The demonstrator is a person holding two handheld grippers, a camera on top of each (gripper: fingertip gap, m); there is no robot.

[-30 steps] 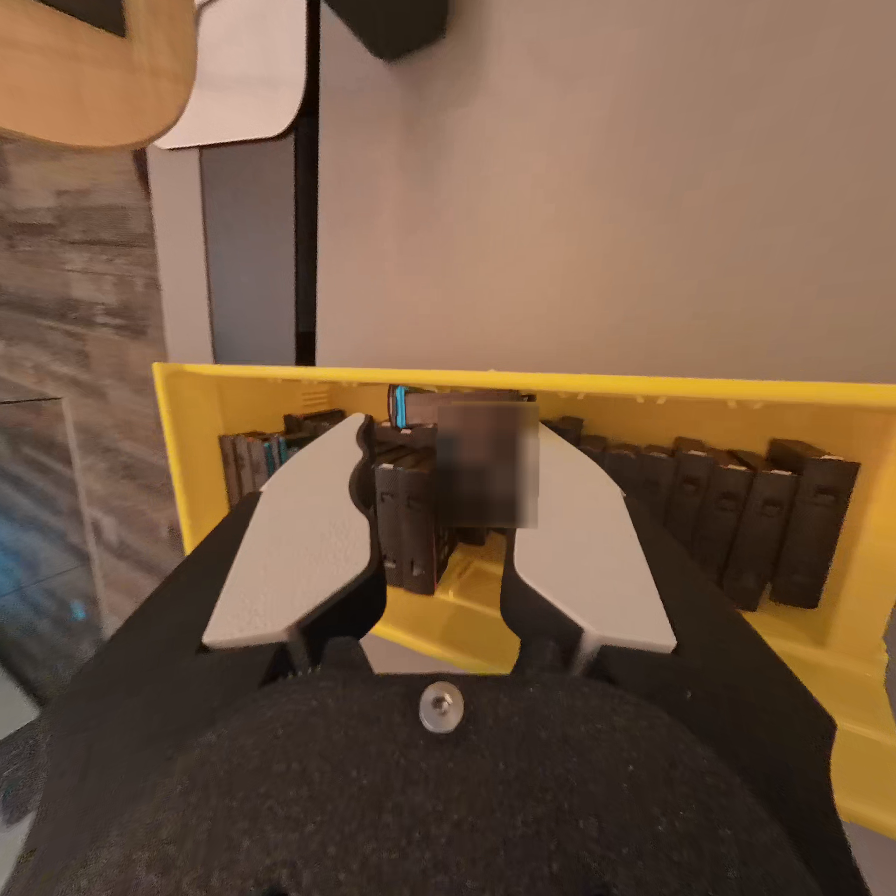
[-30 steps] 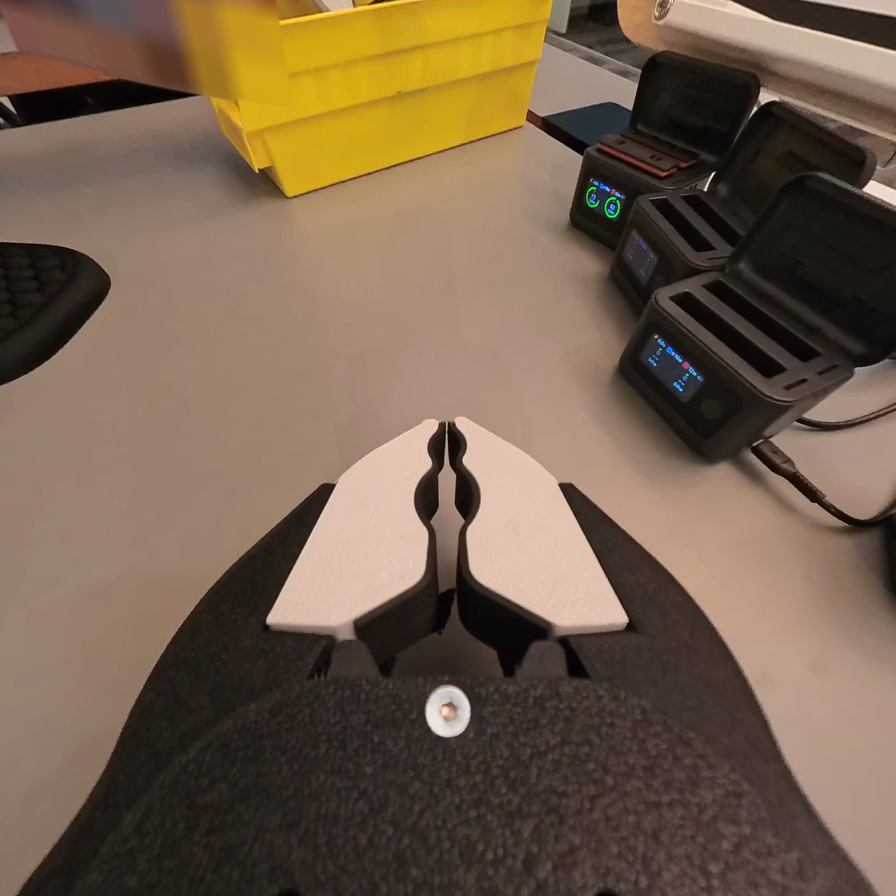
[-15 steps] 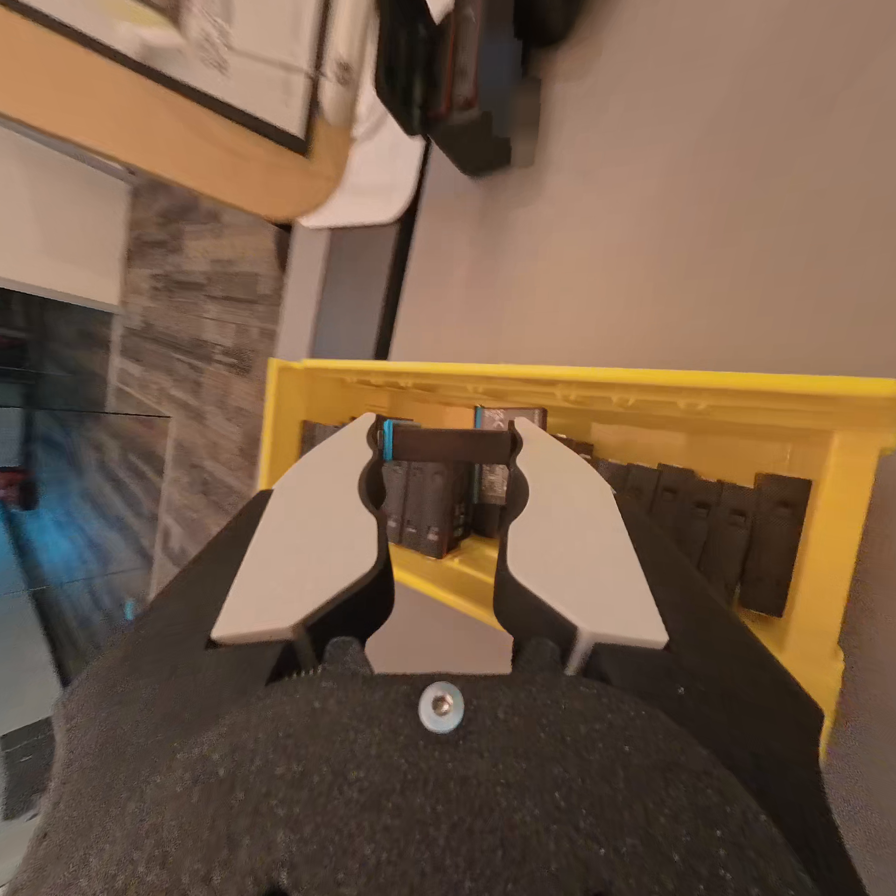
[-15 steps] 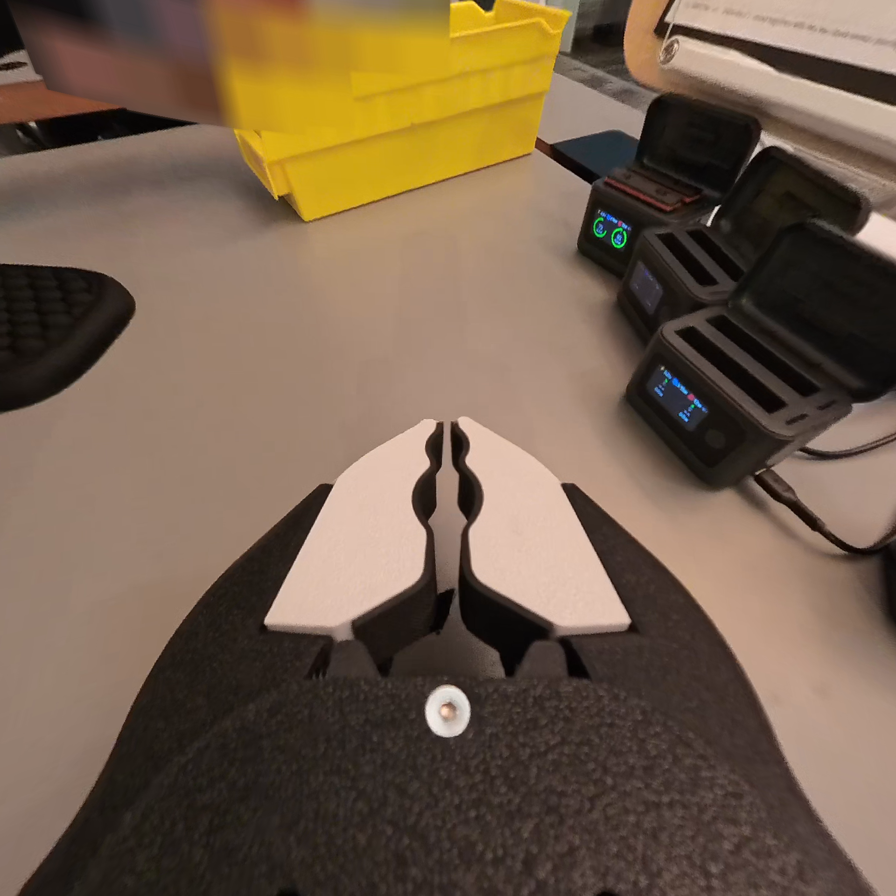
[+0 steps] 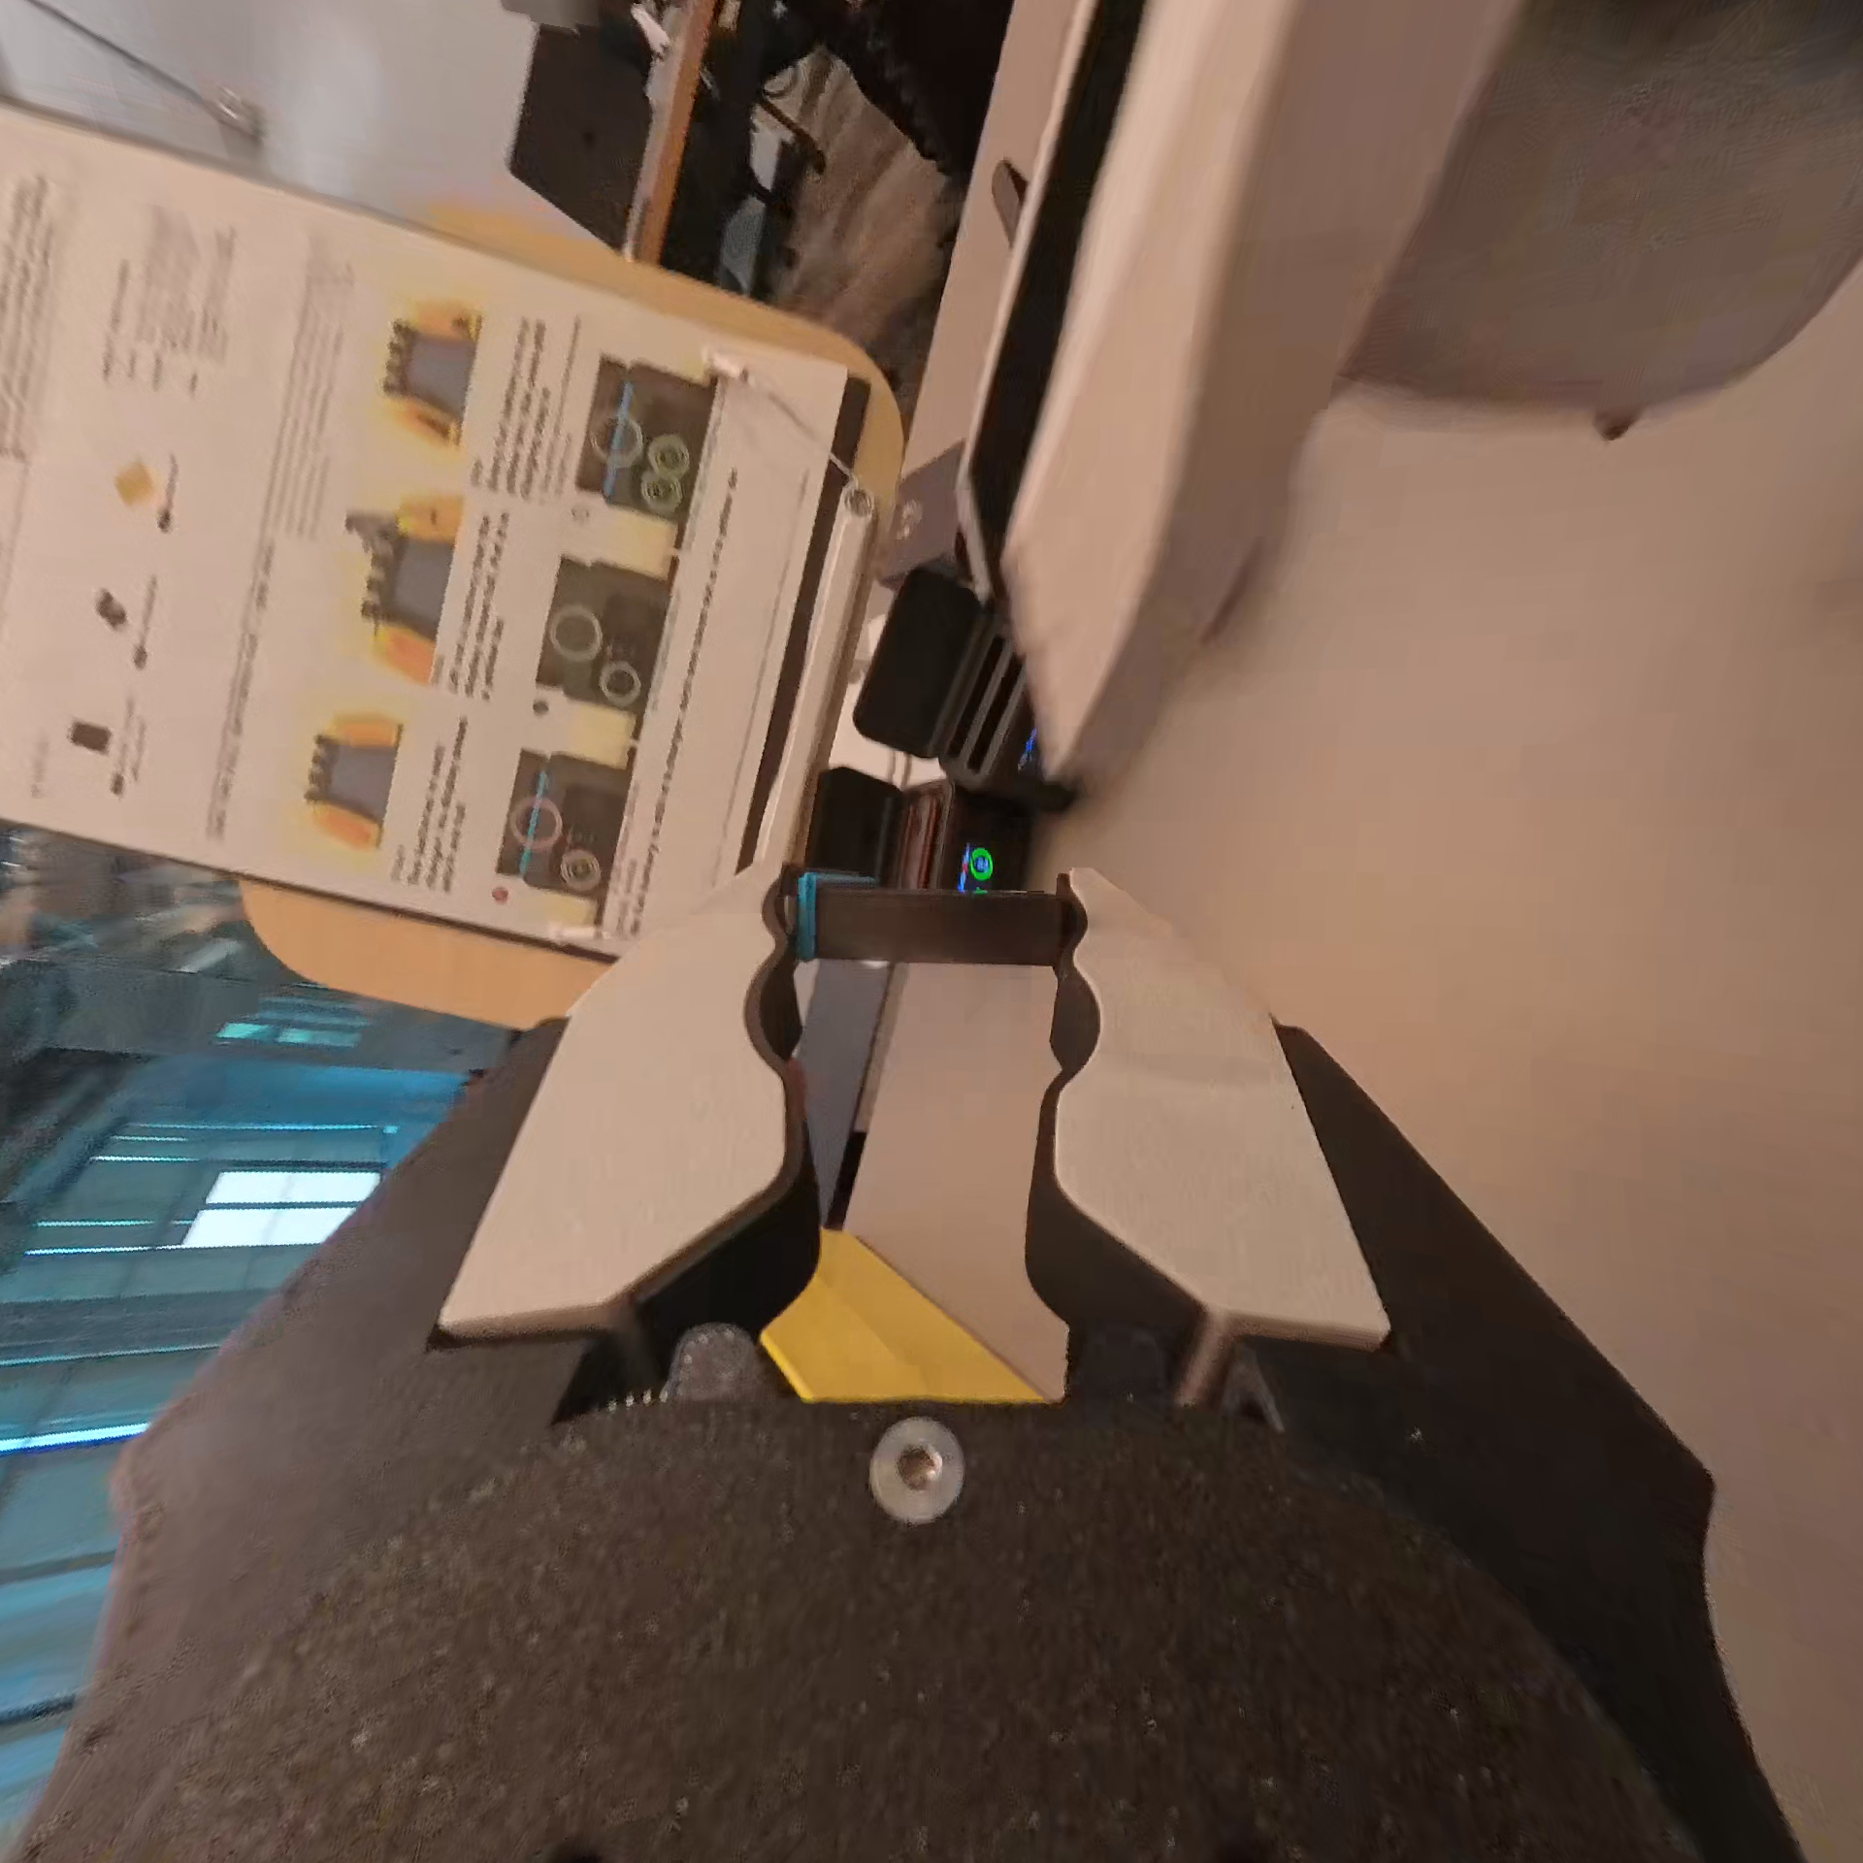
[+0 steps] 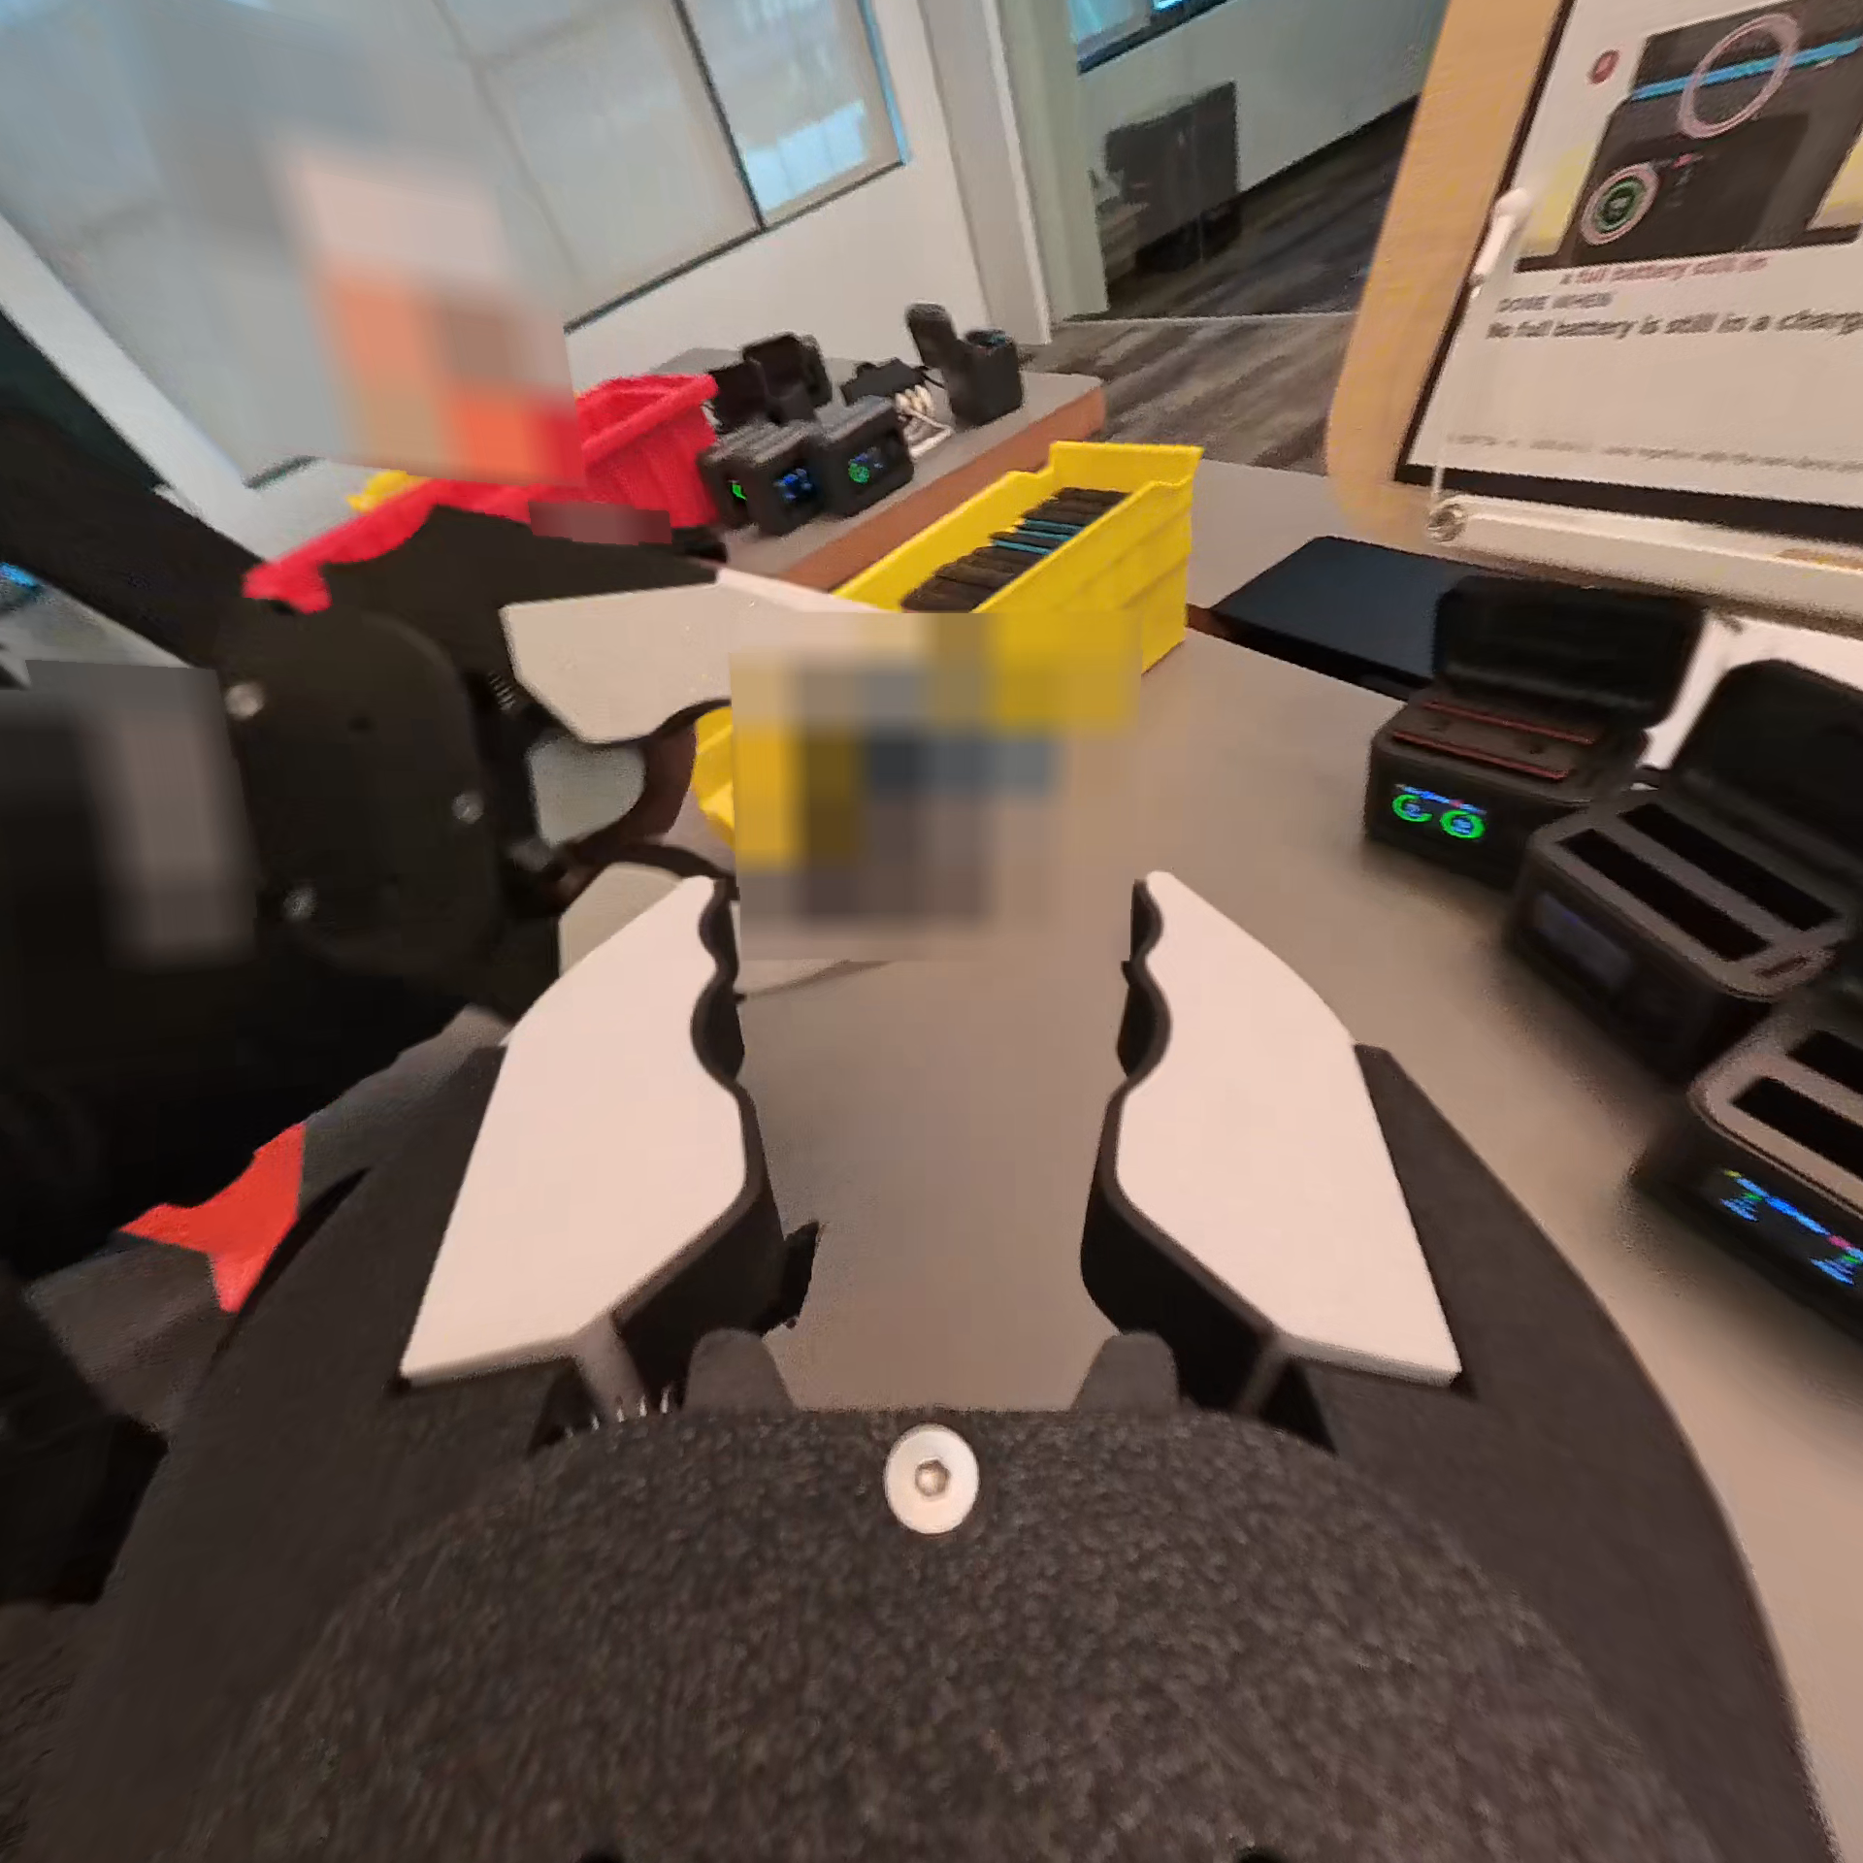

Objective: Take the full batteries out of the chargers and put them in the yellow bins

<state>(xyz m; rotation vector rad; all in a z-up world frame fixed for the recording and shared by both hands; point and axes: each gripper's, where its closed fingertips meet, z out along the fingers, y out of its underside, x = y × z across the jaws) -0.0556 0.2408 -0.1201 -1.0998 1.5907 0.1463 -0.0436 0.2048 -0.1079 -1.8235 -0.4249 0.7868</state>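
a: well, no longer over the yellow bin [image 6: 1099, 595]. swung round toward the chargers [image 5: 968, 857] instead, the left hand-held gripper [image 5: 922, 912], still pinching a battery [image 5: 938, 929] crosswise between its tips, teal end against the left tip.

b: not dropped, then?

a: not dropped. only a yellow corner left showing, low between the fingers. probably not bound for the bin just yet. maybe a hand-over, maybe a re-grip; hard to say.

b: and the right?

a: pressed together half a second back, now spread wide and empty, the right hand-held gripper [image 6: 927, 897]. lifted off the surface [image 6: 1260, 766] too, and facing the left one.

b: counts?

a: one battery in hand. one yellow bin in view, at the far edge of the surface, with a row of dark batteries inside, too blurred to count. three chargers along the right edge, lids up. farthest charger [image 6: 1492, 776]: two green rings lit, seemingly red-topped batteries seated. middle charger [image 6: 1663, 907]: slots empty. nearest charger [image 6: 1784, 1180]: cut by the frame, visible slots seemingly empty.

b: still work left?

a: likely. whatever sits in the farthest charger, plus the one in hand, still outside any bin.
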